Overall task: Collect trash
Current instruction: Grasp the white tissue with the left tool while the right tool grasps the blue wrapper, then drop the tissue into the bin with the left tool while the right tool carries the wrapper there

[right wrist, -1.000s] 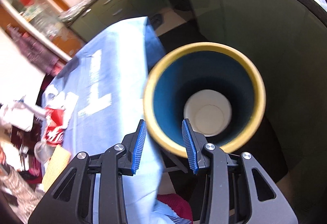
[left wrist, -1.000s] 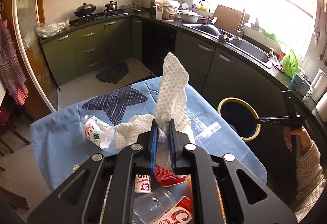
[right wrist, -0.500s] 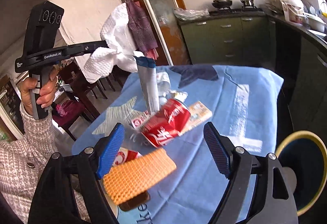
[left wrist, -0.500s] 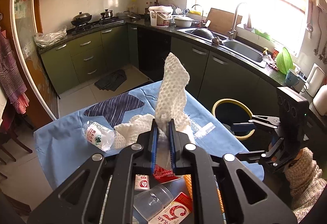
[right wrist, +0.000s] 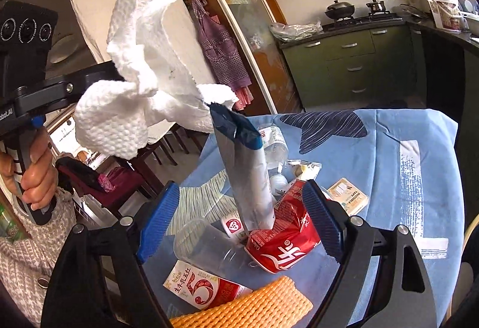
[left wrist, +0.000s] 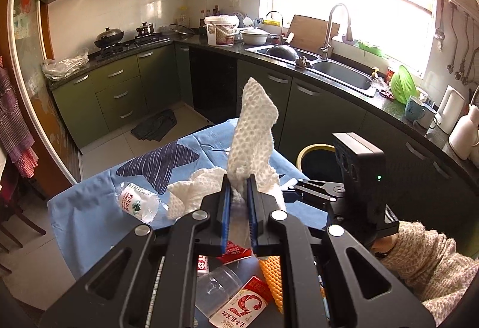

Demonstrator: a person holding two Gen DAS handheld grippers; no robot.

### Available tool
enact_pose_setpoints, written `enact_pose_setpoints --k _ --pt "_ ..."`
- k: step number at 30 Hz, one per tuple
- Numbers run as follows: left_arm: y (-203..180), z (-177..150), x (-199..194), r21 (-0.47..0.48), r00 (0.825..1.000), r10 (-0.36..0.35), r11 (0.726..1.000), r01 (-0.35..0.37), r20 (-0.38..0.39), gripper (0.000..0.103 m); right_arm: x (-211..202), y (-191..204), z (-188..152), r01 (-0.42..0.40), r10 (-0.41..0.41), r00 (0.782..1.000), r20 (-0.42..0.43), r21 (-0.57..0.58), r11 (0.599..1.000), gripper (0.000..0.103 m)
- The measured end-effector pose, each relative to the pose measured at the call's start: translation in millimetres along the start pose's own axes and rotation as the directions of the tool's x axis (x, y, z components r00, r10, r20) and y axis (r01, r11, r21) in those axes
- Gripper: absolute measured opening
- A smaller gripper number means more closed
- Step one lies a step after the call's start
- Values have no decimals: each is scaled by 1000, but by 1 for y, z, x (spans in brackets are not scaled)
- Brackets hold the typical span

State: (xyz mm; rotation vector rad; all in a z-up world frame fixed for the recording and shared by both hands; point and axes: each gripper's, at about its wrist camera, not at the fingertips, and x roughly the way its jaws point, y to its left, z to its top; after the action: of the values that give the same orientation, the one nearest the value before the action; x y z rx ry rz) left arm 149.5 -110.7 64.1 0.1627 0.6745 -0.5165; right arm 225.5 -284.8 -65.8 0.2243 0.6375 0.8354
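Observation:
My left gripper (left wrist: pixel 238 190) is shut on a white paper towel (left wrist: pixel 253 133) and holds it above the table; the towel also shows in the right wrist view (right wrist: pixel 140 64). My right gripper (right wrist: pixel 239 217) is open wide over a trash pile: a crushed red can (right wrist: pixel 283 241), a silver and blue wrapper (right wrist: pixel 245 172) standing upright, a clear plastic cup (right wrist: pixel 203 244), a red and white carton (right wrist: pixel 203 287) and an orange foam net (right wrist: pixel 245 307). A yellow-rimmed bin (left wrist: pixel 317 153) stands beyond the table's right edge.
The table has a blue cloth (right wrist: pixel 413 178). A crushed water bottle (left wrist: pixel 136 202) lies at its left, a small tape box (right wrist: pixel 348 199) near the can. Green kitchen cabinets (left wrist: pixel 119 88) and a sink counter (left wrist: pixel 329 70) surround it. Chairs (right wrist: pixel 167 148) stand behind the table.
My right gripper swung away from the bin's mouth to over the trash pile and opened wider. My left gripper kept hold of the paper towel and rose slightly.

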Motion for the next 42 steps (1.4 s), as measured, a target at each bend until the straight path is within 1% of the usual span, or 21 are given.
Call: enact_pose_setpoints --k 1,3,7,11,14,17,18,20,21,23,27,28,30,32,34,37,40,42 --pt "-1 0 0 2 1000 0 1000 0 1 10 2 0 0 6 -6 1000 -3 -1 1000 68" --pt "0 0 -1 3 1000 3 1000 -3 4 10 3 -5 0 36 -35 999 -24 1 999 19" --pt "2 1 -3 0 1000 18 1000 -18 15 10 0 -14 -9 62 -62 997 -48 17 998 17" --pt "2 2 0 -5 1000 13 1000 -13 11 10 -19 -17 -20 72 -69 996 -56 38 997 16" --pt "-4 3 6 6 1000 -6 1000 6 -4 10 -49 -18 -29 92 -91 995 -28 57 994 17" --pt "-14 7 19 28 999 -41 999 42 -32 10 -93 -15 -39 182 -182 983 7 51 982 17" --pt "-19 9 25 38 998 -54 998 55 -43 10 -109 -16 -43 221 -222 975 16 49 974 17" --pt "-31 13 40 61 994 -81 995 85 -73 11 -144 -19 -52 317 -319 947 40 55 947 17" --pt "-39 15 50 73 991 -99 992 105 -90 11 -162 -21 -57 360 -364 930 53 64 931 17" --pt "-55 20 70 100 984 -129 985 142 -124 11 -198 -28 -68 453 -459 885 73 91 887 17" --pt "-96 32 120 155 961 -181 964 215 -207 11 -257 -42 -93 541 -563 820 105 184 821 17" --pt "-108 35 134 172 955 -191 957 233 -228 11 -270 -46 -100 552 -581 806 113 210 807 17" --pt "-131 41 162 202 941 -205 943 263 -269 11 -289 -55 -113 559 -600 791 120 257 788 17" --pt "-157 45 192 229 924 -221 926 299 -313 11 -303 -61 -125 564 -614 780 122 291 773 17" --pt "-182 46 220 256 908 -217 913 319 -358 11 -314 -68 -135 566 -624 773 118 317 761 18" --pt "-220 44 262 303 891 -192 893 333 -411 11 -327 -77 -145 567 -634 765 113 349 746 18" --pt "-252 41 303 327 878 -170 883 338 -448 12 -335 -76 -153 572 -646 755 111 369 733 18" --pt "-268 40 327 318 872 -164 887 335 -461 13 -340 -78 -157 573 -651 751 113 379 727 18"
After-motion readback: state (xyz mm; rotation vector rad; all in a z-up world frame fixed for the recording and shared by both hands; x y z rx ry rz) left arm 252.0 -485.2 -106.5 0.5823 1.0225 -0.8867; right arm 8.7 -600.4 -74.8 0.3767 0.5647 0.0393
